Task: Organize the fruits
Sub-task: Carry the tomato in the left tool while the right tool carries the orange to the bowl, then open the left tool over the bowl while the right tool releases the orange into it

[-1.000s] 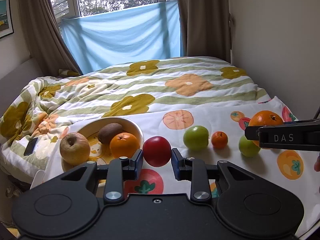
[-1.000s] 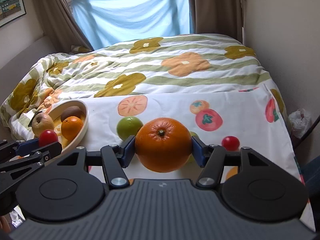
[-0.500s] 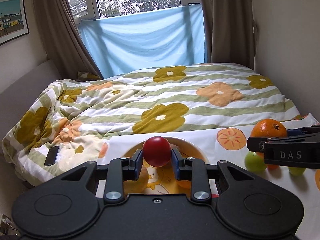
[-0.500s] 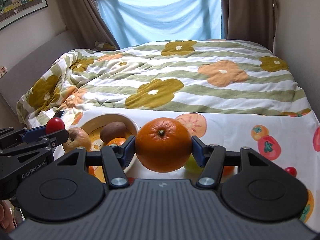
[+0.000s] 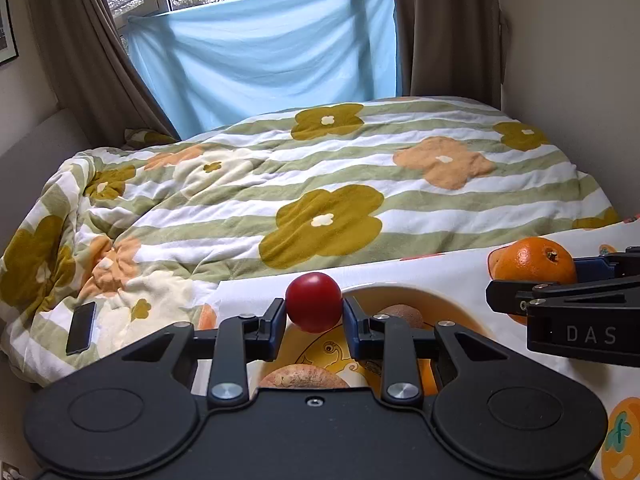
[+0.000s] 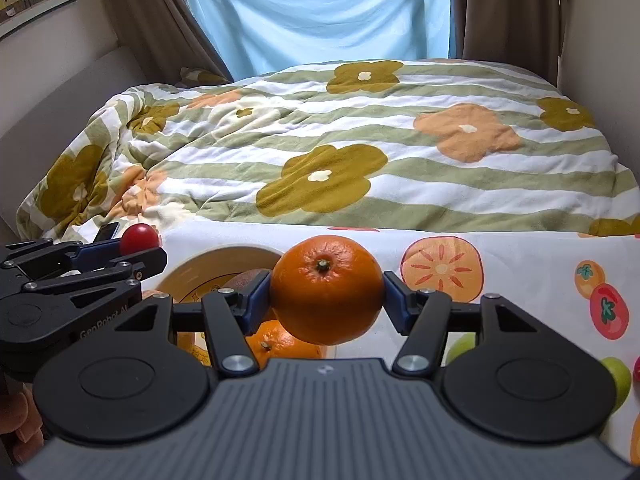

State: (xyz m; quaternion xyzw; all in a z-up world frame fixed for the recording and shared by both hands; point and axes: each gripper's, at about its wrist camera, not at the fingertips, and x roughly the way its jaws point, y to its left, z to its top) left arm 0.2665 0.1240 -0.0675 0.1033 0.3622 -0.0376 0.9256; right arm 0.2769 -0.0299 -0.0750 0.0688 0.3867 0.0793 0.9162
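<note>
Bowl (image 6: 224, 262) already crowded: kiwi (image 5: 400, 316), orange (image 6: 280, 344) lie beneath both laden tongs.

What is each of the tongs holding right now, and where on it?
Left tongs pinch the red fruit across its sides. Right tongs clamp the large orange across its middle, stem facing the camera.

right gripper (image 6: 327, 294): clamped on big orange (image 6: 327, 289), stem end faced the camera
bowl (image 6: 208, 264): cream, just behind and left of big orange, rim partly hidden by it
in bowl: smaller orange (image 6: 280, 346) under big orange, kiwi (image 6: 246, 278) touching its left side
left gripper (image 6: 138, 246): left of bowl, pinched red tomato (image 6: 139, 238)
green apple (image 6: 618, 376): right of big orange, on fruit-print cloth (image 6: 520, 264)
</note>
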